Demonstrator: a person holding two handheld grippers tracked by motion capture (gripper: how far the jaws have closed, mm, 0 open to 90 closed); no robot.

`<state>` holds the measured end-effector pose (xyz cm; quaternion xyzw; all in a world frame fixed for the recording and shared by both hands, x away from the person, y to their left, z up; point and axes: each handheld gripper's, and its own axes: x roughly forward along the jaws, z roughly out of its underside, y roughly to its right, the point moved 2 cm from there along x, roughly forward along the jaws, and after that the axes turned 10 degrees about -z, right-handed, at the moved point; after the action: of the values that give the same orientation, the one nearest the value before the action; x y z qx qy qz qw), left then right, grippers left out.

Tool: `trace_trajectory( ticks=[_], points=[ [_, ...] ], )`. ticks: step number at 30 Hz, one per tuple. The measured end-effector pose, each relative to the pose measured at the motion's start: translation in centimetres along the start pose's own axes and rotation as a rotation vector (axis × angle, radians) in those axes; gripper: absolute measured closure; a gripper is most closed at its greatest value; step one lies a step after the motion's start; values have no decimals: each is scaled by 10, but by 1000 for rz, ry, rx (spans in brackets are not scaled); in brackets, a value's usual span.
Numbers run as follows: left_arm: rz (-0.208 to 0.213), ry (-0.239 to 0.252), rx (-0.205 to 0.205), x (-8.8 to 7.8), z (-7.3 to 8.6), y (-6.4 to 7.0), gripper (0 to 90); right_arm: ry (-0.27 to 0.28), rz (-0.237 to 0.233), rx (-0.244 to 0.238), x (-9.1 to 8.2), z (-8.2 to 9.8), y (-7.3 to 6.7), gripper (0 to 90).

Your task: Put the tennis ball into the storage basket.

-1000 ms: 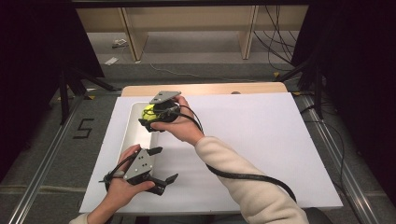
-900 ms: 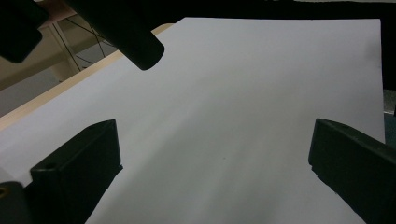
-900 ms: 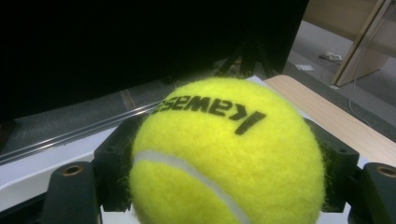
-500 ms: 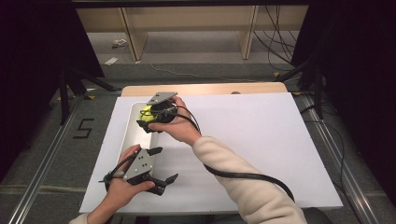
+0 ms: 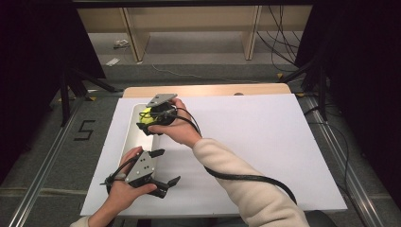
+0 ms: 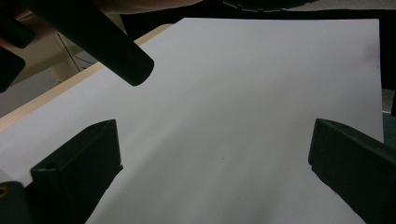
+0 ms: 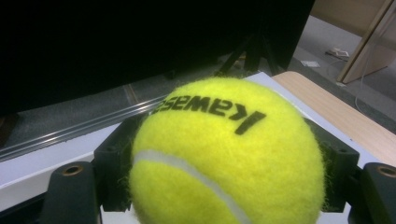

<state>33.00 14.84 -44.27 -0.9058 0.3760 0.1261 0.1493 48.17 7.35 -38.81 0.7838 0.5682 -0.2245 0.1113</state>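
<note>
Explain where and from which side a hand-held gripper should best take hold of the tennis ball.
Grip the tennis ball across its widest middle, one jaw on each opposite side, as the right hand-held gripper does now. Being round, it offers no edge or handle, so pads off the middle would likely slip. Come from above, since it sits over the long white tray.

A white sheet (image 5: 265,142) covers most of the counter (image 5: 208,90), whose pale wood shows as a bare strip along the far edge. On the grey floor to the left, a black mark shaped like a 5 (image 5: 84,130) sits beside a metal rail (image 5: 45,175). Beyond the counter stand light wooden shelf legs (image 5: 132,33), with scraps of paper (image 5: 113,61) lying near them. Black cables (image 5: 276,21) trail down at the far right, and dark curtains (image 5: 359,71) hang on both sides.
</note>
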Motion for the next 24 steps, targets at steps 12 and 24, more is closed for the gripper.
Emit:
trace_trajectory(
  ticks=[12, 24],
  points=[
    [2, 2, 2, 0, 0, 0, 19, -11, -4, -1, 8, 0, 0, 263],
    [2, 1, 5, 0, 0, 1, 20, -28, -12, 1, 17, 0, -1, 262]
  ],
)
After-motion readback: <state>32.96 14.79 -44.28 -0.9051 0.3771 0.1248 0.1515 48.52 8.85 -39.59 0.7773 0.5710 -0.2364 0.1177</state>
